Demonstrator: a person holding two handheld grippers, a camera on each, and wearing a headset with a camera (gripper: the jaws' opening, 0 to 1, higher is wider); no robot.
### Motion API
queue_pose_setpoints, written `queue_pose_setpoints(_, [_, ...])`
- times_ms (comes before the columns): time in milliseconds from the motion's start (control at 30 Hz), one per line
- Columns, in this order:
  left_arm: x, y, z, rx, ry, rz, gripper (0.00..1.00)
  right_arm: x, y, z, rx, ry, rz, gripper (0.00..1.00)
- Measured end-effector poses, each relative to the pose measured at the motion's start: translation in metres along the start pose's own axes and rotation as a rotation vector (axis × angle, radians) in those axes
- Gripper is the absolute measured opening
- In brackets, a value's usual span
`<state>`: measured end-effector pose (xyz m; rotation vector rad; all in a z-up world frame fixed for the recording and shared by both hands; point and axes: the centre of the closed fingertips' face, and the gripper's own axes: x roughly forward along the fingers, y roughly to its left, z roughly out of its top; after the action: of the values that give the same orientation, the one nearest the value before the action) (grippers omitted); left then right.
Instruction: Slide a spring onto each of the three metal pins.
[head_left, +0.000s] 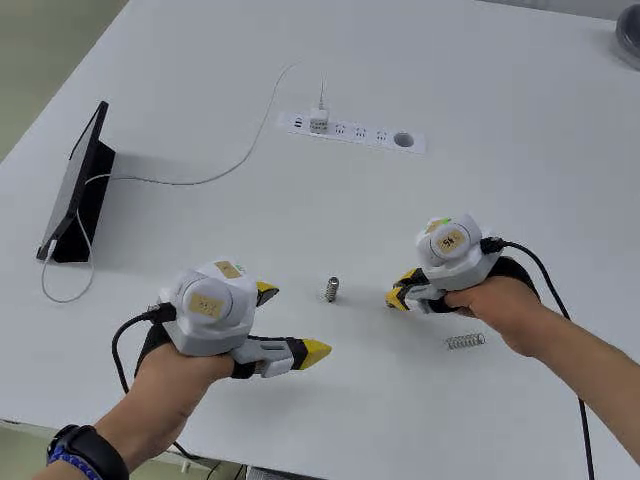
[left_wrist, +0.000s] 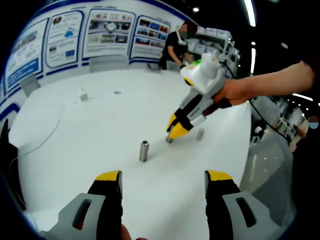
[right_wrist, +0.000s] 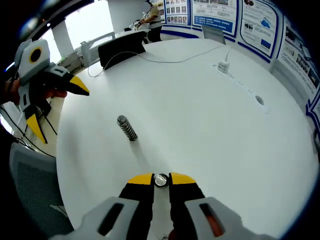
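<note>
Left claw (left_wrist: 163, 176) is spread wide, with nothing between its yellow tips, and I've got it low over the white counter (head_left: 480, 90). The right claw (head_left: 396, 298) is pressed together and pinching a small metal pin (right_wrist: 160, 180). In the right gripper view I can see the pin's round top caught right between the two tips, which are down at the counter surface.

Between the two claws stands the sprung pin (head_left: 332, 289), upright on the counter and clear of both. A coil is wound down its shaft, and the right gripper view shows a cap on top. The left claw's open gap points roughly toward it.

A loose spring (head_left: 465, 341) lies on its side on the counter, just beside my right hand (head_left: 500, 305) on the near side and apart from the claw tips. My left hand (head_left: 175, 375) is wrapped round its grip near the front edge.

Further back there's a power strip (head_left: 350, 131) with a white charger (head_left: 319, 122) plugged in. Its cable (head_left: 235, 165) trails left to a dark tablet (head_left: 78, 190) propped near the counter's left edge.
</note>
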<state>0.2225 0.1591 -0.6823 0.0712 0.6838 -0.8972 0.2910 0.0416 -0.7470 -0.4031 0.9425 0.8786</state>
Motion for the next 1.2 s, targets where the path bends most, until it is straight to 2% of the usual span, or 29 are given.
queue_pose_setpoints(300, [0.000,0.000,0.001,-0.002,0.000,0.002,0.68,-0.002,0.001,-0.001,0.006,-0.021,0.012,0.20])
queue_pose_setpoints(433, [-0.001,0.000,-0.001,0.009,0.009,0.000,0.68,-0.011,0.001,0.000,-0.005,-0.043,0.006,0.26])
queue_pose_setpoints(700, [-0.003,-0.001,0.000,0.009,0.012,-0.002,0.68,-0.028,0.000,-0.009,0.019,-0.069,-0.017,0.32])
queue_pose_setpoints(900, [-0.004,-0.002,-0.001,0.015,0.022,-0.009,0.68,-0.044,0.008,-0.012,0.059,-0.123,-0.031,0.41])
queue_pose_setpoints(1200, [-0.004,-0.004,-0.005,0.019,0.030,-0.015,0.68,-0.052,0.015,-0.025,0.074,-0.123,-0.051,0.52])
